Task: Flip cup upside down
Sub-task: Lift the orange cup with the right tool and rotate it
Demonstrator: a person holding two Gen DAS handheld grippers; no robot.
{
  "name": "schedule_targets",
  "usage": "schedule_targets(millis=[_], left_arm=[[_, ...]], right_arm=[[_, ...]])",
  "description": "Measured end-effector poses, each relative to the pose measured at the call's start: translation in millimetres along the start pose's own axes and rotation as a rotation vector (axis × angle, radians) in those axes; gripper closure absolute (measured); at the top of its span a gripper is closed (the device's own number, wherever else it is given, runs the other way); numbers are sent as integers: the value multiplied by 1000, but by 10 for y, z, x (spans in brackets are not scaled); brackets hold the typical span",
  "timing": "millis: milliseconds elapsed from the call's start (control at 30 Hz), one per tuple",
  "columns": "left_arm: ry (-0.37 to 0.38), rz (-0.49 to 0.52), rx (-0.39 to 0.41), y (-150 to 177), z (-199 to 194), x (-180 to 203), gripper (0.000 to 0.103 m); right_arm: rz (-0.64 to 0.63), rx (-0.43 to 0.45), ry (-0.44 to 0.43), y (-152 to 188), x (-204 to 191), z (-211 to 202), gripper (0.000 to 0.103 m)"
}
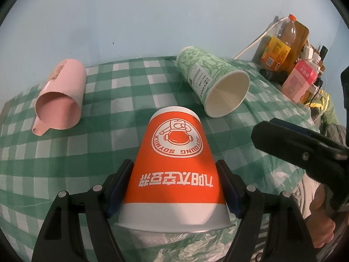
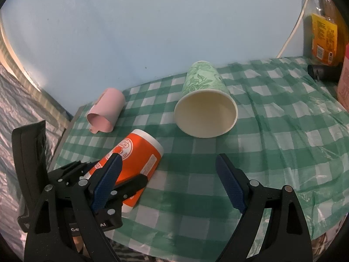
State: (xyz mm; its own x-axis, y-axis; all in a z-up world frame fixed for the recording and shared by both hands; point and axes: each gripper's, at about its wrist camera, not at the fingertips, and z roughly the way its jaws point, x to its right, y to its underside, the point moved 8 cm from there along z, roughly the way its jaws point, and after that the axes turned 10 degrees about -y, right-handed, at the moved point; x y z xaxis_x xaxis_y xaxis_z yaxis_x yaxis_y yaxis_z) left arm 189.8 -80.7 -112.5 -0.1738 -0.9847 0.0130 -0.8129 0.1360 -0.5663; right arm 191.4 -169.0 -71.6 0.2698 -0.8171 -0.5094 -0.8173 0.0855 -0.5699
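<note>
My left gripper [image 1: 175, 174] is shut on an orange paper cup [image 1: 174, 168] with a white logo, gripping its sides near the wide rim. The cup's base points away from me and it is tilted over the checked tablecloth. In the right wrist view the orange cup [image 2: 139, 152] lies slanted in the left gripper [image 2: 122, 181] at the lower left. My right gripper [image 2: 169, 179] is open and empty above the cloth, right of the orange cup. It shows in the left wrist view [image 1: 301, 152] at the right.
A green leaf-patterned paper cup [image 1: 213, 85] [image 2: 205, 107] lies on its side, mouth toward me. A pink mug [image 1: 63, 100] [image 2: 106, 111] lies on its side at the left. Bottles [image 1: 281, 43] and a pink carton [image 1: 298, 80] stand at the back right. The green checked tablecloth [image 2: 272, 144] covers the table.
</note>
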Motion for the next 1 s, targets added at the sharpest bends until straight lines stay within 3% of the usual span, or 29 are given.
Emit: schedule_targets(millis=[400,600,1000], left_arm=[[0,-33,52,-157,-346,-242,20],[-43,-52,79,-230,-496,-538,16],[-86,-151,45,-188,-275,-1089,16]], right_arm=[[14,-45,-13,-80,-146,1,16],[39,-80,-17,-127,-273,124,16],[190,-177,-30,30,-327,641,16]])
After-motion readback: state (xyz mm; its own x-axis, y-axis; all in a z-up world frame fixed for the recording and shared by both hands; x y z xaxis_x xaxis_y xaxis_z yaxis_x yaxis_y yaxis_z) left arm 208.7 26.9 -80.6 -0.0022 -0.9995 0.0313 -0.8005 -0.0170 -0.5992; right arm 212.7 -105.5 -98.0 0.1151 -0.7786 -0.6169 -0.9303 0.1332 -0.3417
